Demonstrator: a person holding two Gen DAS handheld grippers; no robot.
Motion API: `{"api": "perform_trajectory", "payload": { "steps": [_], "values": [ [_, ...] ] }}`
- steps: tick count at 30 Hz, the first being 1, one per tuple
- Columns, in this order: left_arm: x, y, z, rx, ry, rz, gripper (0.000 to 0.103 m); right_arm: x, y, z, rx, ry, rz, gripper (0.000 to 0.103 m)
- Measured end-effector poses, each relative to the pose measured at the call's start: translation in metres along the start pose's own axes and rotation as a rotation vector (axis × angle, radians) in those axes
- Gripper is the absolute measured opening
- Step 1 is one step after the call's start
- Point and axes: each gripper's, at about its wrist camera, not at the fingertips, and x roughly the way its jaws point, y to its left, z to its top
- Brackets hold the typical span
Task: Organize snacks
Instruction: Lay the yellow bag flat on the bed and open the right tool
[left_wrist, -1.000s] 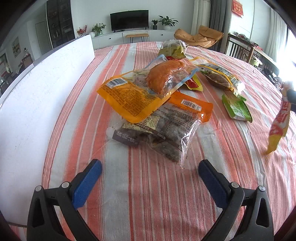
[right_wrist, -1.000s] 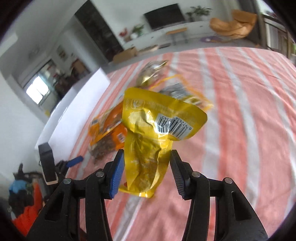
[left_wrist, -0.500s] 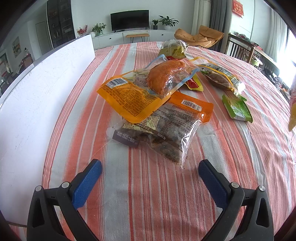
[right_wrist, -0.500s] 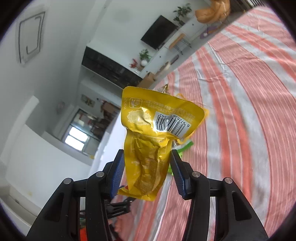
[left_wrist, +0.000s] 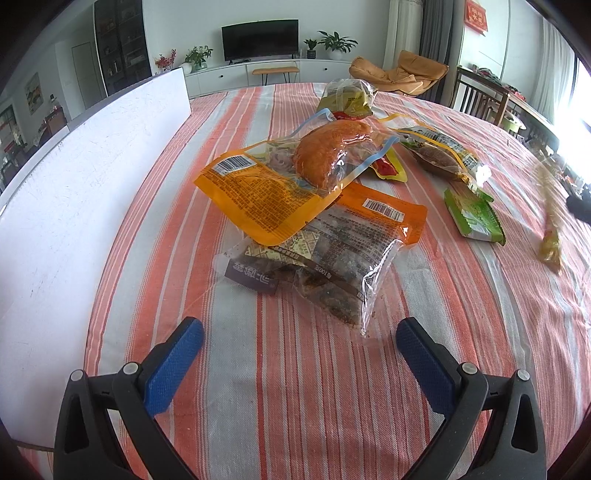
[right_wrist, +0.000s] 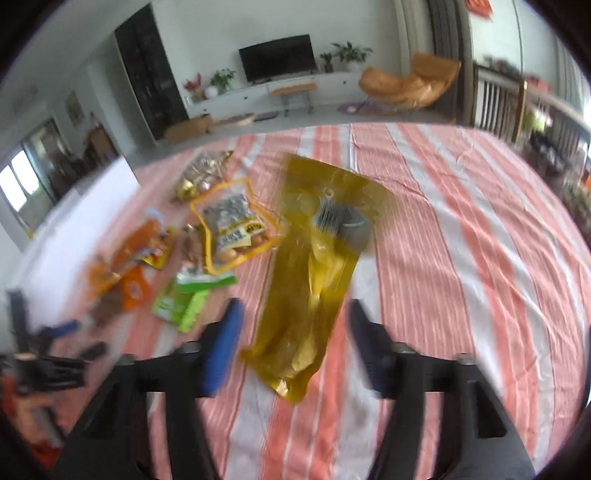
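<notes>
- Sharpness differs between the views: the left wrist view is crisp, the right wrist view is smeared with motion blur.
- The left wrist view shows the pile of snacks close up: an orange packet (left_wrist: 266, 195) with a barcode lies on top, a round orange bun (left_wrist: 332, 151) in clear wrap rests against it, and a clear bag of dark snacks (left_wrist: 332, 269) lies underneath, all on the striped cloth (left_wrist: 295, 387) of the worktop.
- Further back in that view sit a green packet (left_wrist: 474, 218), a yellow-edged packet (left_wrist: 439, 155) and a greenish bag (left_wrist: 347, 98); a white board (left_wrist: 81, 192) stands along the left edge.
- Only the right wrist view shows the yellow pouch (right_wrist: 317, 266) whole; in the left wrist view it is just a blurred yellow streak at the far right.
- The packets are sealed; their contents show only through clear film, dark pieces in the bag and the bun in its wrap.
- The left gripper (left_wrist: 299, 343) is spread wide with nothing between its blue pads (left_wrist: 173, 365), and it is just short of the clear bag.
- The right gripper (right_wrist: 295, 332) is spread apart, and the yellow pouch lies in the gap between its fingers, its lower end nearest the camera; whether it touches either pad cannot be told through the blur.
- The pouch is well to the right of the pile, over bare cloth.
</notes>
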Motion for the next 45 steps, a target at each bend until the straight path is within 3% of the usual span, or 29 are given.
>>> {"api": "perform_trajectory", "payload": {
  "steps": [4,8,15,21,29,34,45],
  "values": [
    [0.000,0.000,0.000,-0.001,-0.001,0.000,0.103,0.010,0.017,-0.009,-0.069,0.014,-0.048,0.088],
    [0.000,0.001,0.000,-0.001,-0.001,0.000,0.103,0.003,0.008,-0.016,-0.068,0.004,-0.075,0.088],
    [0.000,0.001,0.000,-0.002,-0.001,0.000,0.103,0.010,-0.036,-0.017,0.106,0.041,-0.053,0.088],
    [0.000,0.001,0.000,-0.002,-0.001,0.001,0.103,0.030,-0.043,-0.029,0.178,0.082,0.007,0.090],
    [0.000,0.001,-0.001,-0.003,-0.001,0.002,0.103,0.038,-0.018,-0.035,0.067,0.062,-0.061,0.096],
    [0.000,0.001,-0.001,-0.003,-0.001,0.002,0.103,0.047,0.000,-0.036,-0.034,0.104,-0.153,0.100],
    [-0.001,0.001,-0.001,0.000,0.005,0.001,0.103,0.048,-0.001,-0.037,-0.045,0.111,-0.148,0.102]
  ]
}}
